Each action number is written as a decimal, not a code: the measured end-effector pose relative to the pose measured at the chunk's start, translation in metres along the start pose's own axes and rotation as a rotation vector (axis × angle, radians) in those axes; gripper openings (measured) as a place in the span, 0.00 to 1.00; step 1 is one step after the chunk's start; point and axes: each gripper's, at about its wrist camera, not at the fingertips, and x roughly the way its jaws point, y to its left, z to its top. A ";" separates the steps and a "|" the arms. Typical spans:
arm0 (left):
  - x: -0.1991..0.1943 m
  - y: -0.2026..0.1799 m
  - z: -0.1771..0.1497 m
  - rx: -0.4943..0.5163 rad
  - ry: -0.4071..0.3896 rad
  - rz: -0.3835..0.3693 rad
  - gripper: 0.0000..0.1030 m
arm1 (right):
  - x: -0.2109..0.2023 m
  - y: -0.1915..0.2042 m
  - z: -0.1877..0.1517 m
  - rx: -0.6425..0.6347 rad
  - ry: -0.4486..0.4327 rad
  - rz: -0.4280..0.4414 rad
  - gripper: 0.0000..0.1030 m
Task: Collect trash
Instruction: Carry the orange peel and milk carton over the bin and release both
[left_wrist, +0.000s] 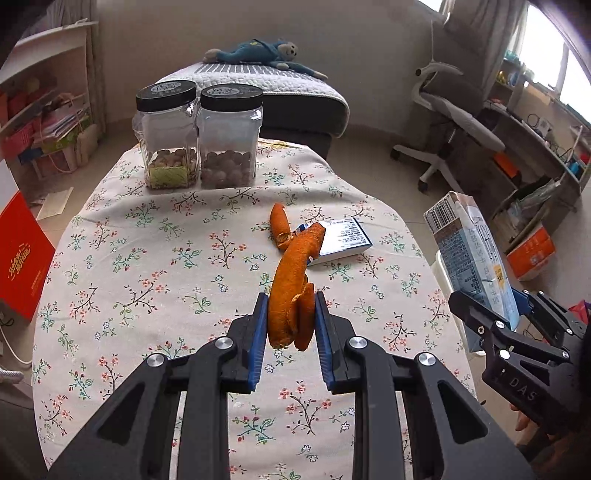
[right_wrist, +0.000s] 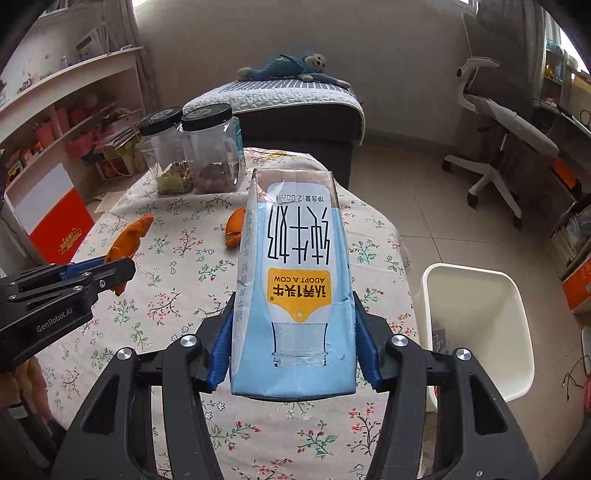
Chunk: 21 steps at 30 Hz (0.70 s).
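My left gripper (left_wrist: 290, 314) is shut on a long orange peel (left_wrist: 288, 291) and holds it above the floral tablecloth (left_wrist: 147, 266). A second orange peel (left_wrist: 279, 223) lies on the table beside a small blue and white box (left_wrist: 343, 240). My right gripper (right_wrist: 291, 332) is shut on a light blue milk carton (right_wrist: 295, 280), upside down, held over the table's right side. The carton also shows in the left wrist view (left_wrist: 476, 258), and the held peel in the right wrist view (right_wrist: 129, 240). A white trash bin (right_wrist: 476, 325) stands on the floor right of the table.
Two clear jars with black lids (left_wrist: 199, 136) stand at the table's far edge. A bed with a blue plush toy (left_wrist: 266, 55) is beyond. An office chair (right_wrist: 506, 136) is at the right, shelves (right_wrist: 66, 122) and a red box (left_wrist: 22, 258) at the left.
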 end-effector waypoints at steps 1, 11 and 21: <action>0.001 -0.004 0.002 0.003 -0.003 -0.005 0.24 | 0.000 -0.005 0.001 0.007 -0.002 -0.005 0.51; 0.016 -0.061 0.014 0.059 -0.015 -0.070 0.24 | -0.009 -0.050 -0.003 0.069 -0.014 -0.049 0.51; 0.032 -0.113 0.018 0.112 -0.011 -0.125 0.24 | -0.013 -0.116 -0.010 0.149 -0.012 -0.169 0.51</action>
